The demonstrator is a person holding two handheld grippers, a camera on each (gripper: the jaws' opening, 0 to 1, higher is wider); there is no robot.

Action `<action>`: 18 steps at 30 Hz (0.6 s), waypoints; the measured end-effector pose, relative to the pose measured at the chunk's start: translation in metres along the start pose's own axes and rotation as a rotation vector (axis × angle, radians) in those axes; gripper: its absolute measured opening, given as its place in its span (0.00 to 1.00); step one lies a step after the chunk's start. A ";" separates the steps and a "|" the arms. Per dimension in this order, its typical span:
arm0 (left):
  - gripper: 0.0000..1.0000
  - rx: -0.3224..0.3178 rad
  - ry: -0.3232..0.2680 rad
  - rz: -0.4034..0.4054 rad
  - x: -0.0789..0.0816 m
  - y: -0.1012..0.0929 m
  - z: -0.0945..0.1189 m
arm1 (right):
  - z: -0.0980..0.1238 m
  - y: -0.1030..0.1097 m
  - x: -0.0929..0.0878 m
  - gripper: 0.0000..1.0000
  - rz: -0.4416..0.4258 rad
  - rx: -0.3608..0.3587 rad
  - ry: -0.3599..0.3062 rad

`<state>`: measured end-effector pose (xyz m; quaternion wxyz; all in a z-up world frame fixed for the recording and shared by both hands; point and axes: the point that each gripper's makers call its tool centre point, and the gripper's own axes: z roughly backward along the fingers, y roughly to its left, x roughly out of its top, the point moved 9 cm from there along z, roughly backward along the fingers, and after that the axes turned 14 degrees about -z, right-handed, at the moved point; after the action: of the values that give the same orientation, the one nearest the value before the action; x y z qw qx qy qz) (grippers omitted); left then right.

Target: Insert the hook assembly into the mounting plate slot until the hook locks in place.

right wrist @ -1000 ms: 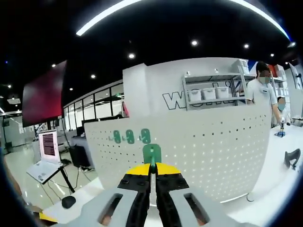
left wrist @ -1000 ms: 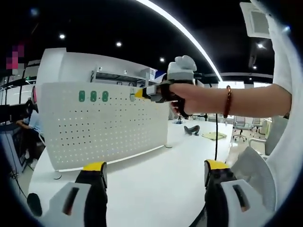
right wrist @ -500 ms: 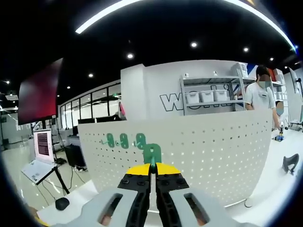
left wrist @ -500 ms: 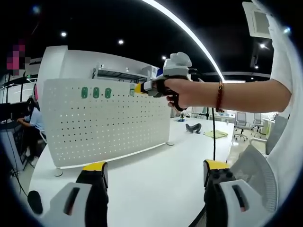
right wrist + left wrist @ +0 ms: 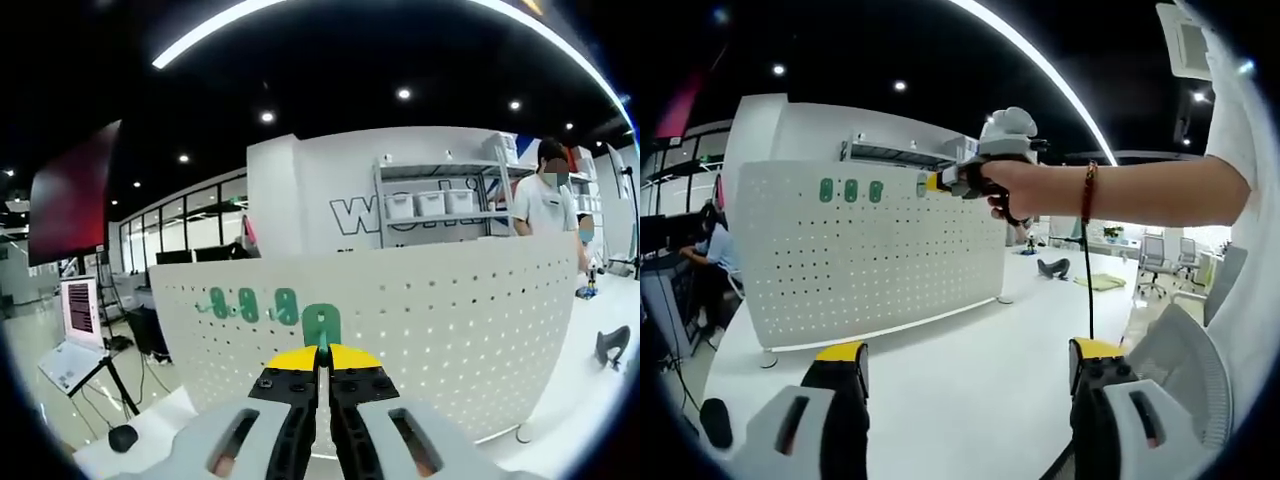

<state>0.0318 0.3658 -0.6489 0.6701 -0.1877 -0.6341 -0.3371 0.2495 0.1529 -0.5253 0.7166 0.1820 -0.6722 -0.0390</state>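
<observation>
**Seat the fourth hook**

Three green hooks [image 5: 850, 190] already sit in the top row of the pegboard [image 5: 870, 260]. Align with that row. Your left gripper [image 5: 958, 365] hangs idle over the table [image 5: 970, 380], jaws wide apart. Your right gripper [image 5: 322, 350] is clamped on the hook [image 5: 321, 325], held at the board just right of the three. Keep it square, press straight in until it locks.

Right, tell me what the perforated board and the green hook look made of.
Perforated board: probably painted sheet metal, possibly plastic; matte white, thin and curved, with regular punched holes. Green hook, clamped in the right gripper: likely moulded plastic; uniform green with a slight sheen, matching the three green hooks already mounted.
</observation>
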 end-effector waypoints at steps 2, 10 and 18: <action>0.84 0.004 0.001 0.003 -0.001 0.001 0.000 | -0.003 0.000 0.000 0.01 0.002 -0.004 0.001; 0.83 0.010 0.012 -0.002 -0.002 0.004 0.002 | -0.015 0.001 0.002 0.01 0.011 -0.005 0.011; 0.83 0.003 0.022 -0.015 -0.001 0.007 0.001 | -0.026 0.000 0.003 0.01 0.015 -0.016 0.012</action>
<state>0.0361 0.3722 -0.6486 0.6747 -0.1782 -0.6286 -0.3434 0.2750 0.1577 -0.5229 0.7223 0.1716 -0.6689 -0.0377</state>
